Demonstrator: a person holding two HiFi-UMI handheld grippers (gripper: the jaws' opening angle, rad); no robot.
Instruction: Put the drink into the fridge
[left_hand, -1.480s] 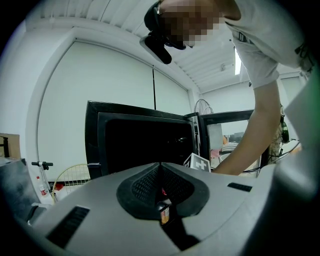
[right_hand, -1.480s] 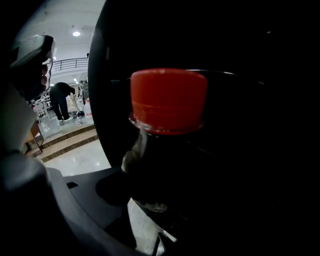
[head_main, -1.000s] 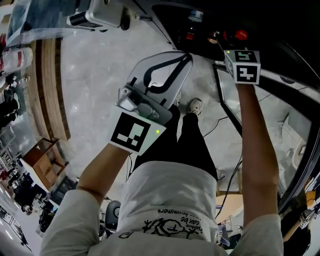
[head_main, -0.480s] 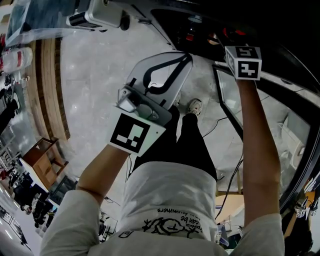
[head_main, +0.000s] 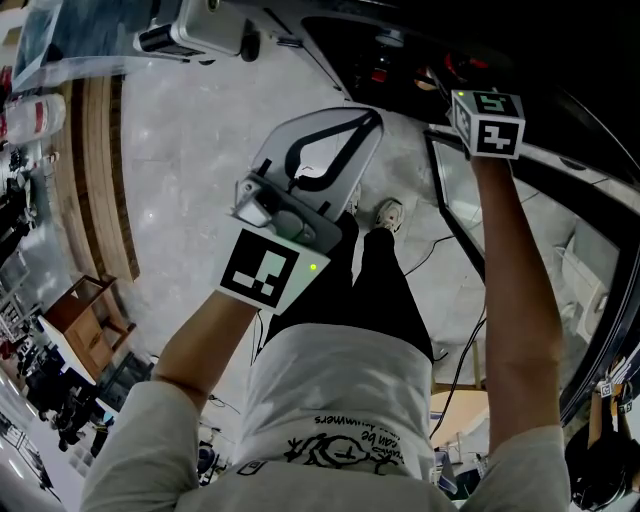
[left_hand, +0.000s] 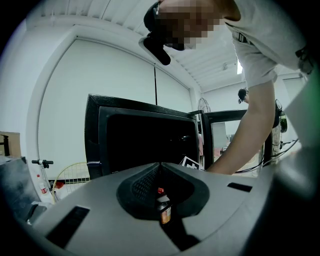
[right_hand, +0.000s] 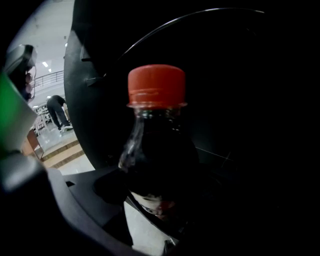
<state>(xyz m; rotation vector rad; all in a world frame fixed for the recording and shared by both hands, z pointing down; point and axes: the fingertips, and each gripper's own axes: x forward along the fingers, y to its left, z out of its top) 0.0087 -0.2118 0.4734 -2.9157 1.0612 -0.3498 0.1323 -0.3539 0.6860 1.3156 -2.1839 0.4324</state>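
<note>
The drink is a dark cola bottle (right_hand: 157, 150) with a red cap (right_hand: 156, 85). It stands upright in the dark fridge (head_main: 400, 40), between the jaws of my right gripper (right_hand: 165, 200). These jaws have just been opening, and the left pad looks barely off the bottle. In the head view only the right marker cube (head_main: 490, 125) shows at the fridge mouth. My left gripper (head_main: 368, 115) hangs over the floor, shut and empty. A small red-capped bottle (left_hand: 164, 210) shows far off through the hollow of its jaws.
The fridge's glass door (head_main: 520, 230) stands open on the right, with cables (head_main: 440, 250) on the floor beneath. My feet (head_main: 390, 212) are just before the fridge. Wooden boards (head_main: 100, 180) and a wooden box (head_main: 85, 310) lie to the left.
The right marker cube has shifted slightly up, toward the fridge, and the red cap seen beside it a second ago is now hidden. The left gripper has stayed put.
</note>
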